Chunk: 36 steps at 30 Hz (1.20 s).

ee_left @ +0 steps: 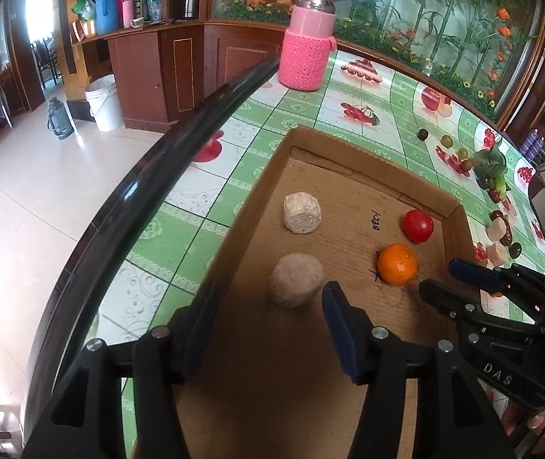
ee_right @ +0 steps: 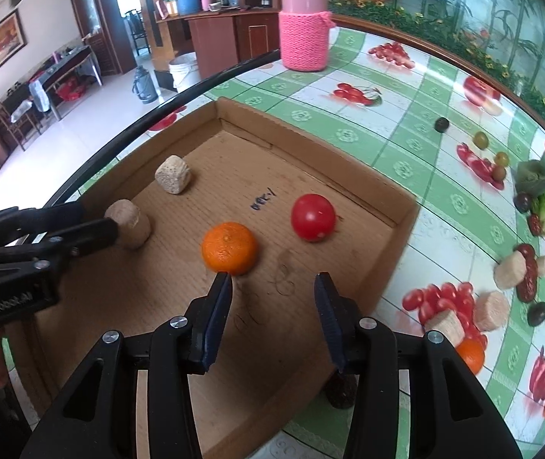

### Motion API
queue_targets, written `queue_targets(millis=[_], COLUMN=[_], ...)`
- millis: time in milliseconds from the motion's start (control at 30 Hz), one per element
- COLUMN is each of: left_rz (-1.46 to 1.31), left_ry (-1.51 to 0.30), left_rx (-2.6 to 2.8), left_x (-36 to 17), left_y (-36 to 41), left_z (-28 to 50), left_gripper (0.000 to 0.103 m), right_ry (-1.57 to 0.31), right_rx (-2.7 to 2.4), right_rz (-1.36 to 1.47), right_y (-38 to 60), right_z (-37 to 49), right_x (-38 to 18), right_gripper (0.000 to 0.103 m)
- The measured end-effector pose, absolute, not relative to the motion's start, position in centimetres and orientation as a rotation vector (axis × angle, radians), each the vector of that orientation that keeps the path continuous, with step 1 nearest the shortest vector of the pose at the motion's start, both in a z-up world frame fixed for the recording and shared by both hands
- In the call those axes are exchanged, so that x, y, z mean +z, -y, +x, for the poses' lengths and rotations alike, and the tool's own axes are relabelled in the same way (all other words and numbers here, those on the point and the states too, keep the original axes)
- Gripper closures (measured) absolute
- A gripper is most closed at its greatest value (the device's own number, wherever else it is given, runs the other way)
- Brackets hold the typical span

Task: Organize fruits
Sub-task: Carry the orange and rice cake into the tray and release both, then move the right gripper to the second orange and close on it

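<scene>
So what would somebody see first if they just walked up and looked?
Probably the bright orange and the red tomato, side by side in the cardboard tray, with two pale beige chunks toward its left side. Next, the tall jar in a pink knitted sleeve at the far table edge. Both grippers, left and right, hang open over the tray.

Tray: we see matt, ribbed brown cardboard.
Table: we see a glossy printed plastic cover.
Bottle sleeve: we see pink knitted yarn.
Orange: we see dimpled peel.
Tomato: we see smooth, shiny skin.
</scene>
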<state>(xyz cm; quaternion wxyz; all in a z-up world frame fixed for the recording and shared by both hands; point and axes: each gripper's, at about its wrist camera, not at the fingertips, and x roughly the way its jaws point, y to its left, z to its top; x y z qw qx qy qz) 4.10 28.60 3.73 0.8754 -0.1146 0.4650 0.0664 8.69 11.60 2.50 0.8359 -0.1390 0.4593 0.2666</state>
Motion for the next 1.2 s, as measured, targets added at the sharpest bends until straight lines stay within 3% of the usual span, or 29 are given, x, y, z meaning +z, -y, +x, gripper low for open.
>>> queue_targets(millis=[100,200,400,733,1200], left_rz=[-0.244,-0.239,-0.248,-0.226,-0.096], left_ry=[-0.959,-0.942,-0.919,-0.900,-0.907], left_rx=[0.148,0.171,0.194,0.182,-0.014], left_x=[4.2,4.7,5.5,6.5,7.9], left_y=[-28.8,-28.9,-29.2,-26.2,-14.5], left_z=[3.4,2.7,1.5,0.7,2.2], left_gripper=[0.042,0.034,0.029,0.018,0.015], right_ry=[-0.965,-0.958,-0.928,-0.905,-0.923], right_rx=[0.554,0.546,0.537,0.513,0.320], right_rz=[-0.281,-0.270,-0.249,-0.201,-0.054], right_y=[-11.0,-10.5,-9.6,-6.1,7.1], right_z=[8.4,8.1,6.9,4.5,3.2], right_x=[2.9,3.3,4.5,5.8,5.3], right_gripper=[0.059,0.056,0.046,0.046,0.045])
